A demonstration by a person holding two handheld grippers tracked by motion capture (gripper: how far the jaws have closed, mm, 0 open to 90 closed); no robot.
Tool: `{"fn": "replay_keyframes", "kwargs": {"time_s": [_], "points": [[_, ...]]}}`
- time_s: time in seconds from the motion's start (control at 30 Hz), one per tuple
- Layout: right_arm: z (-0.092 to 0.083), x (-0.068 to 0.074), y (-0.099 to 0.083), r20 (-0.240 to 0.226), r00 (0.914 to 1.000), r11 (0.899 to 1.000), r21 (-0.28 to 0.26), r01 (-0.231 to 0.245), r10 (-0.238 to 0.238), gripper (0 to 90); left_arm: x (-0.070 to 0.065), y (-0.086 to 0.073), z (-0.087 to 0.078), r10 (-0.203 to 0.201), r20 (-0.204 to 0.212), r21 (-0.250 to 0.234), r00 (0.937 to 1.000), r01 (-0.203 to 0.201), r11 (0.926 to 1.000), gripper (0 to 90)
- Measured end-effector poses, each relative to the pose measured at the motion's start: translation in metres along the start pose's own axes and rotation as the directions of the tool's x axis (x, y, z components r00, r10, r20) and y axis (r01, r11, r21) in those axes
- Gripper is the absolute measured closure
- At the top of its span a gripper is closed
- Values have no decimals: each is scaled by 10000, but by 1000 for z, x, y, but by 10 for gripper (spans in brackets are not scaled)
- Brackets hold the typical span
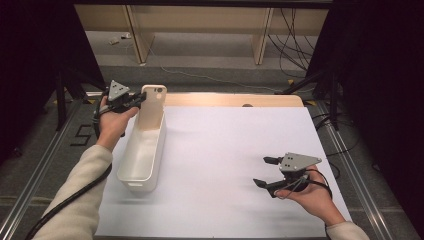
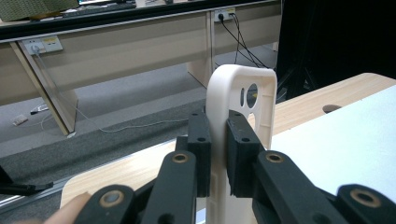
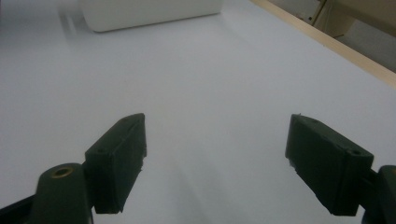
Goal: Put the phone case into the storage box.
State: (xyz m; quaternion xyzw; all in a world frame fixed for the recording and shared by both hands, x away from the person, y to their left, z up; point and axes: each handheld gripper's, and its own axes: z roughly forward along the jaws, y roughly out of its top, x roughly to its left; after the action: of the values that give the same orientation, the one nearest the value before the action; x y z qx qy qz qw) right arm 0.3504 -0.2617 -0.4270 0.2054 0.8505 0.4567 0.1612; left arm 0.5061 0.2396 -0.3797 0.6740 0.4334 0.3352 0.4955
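Left tool [image 1: 134, 101] of mine is clamped on a cream phone case [image 1: 152, 107]; its two black pads [image 2: 201, 140] press the case's edge from either side, seen close in the left gripper view, where the case [image 2: 243, 135] stands upright between them with its camera cutout near the top. From the high view the case stands at the far end of the white bin [image 1: 142, 155], its lower part down inside the bin's far end and its top rising above the rim. I cannot tell whether the case's bottom touches the bin floor. My left hand [image 1: 112, 120] holds that tool just beside the bin's far left corner.

Right tool [image 1: 265, 171] of mine is wide open and holds nothing; in the right gripper view its pads [image 3: 119, 158] stand far apart over bare white sheet [image 3: 201, 93]. It sits well apart from the bin, off to the bin's right, with the jaws pointing toward the bin. My right hand [image 1: 310, 192] grips it from behind.

The bin lies lengthwise along the left edge of the white sheet [image 1: 230, 160] that covers the counter [image 1: 225, 99]; a strip of bare wood shows beyond the bin's far end. The bin's near end [image 3: 149, 11] shows at the top of the right gripper view.
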Motion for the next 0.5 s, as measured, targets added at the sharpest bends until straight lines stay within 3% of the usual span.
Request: {"fn": "replay_keyframes", "kwargs": {"time_s": [0.5], "points": [[0, 0, 0, 0, 10000, 10000, 12, 21, -21, 218, 4, -6, 4, -81, -90, 175, 9999, 82, 9998, 814]]}}
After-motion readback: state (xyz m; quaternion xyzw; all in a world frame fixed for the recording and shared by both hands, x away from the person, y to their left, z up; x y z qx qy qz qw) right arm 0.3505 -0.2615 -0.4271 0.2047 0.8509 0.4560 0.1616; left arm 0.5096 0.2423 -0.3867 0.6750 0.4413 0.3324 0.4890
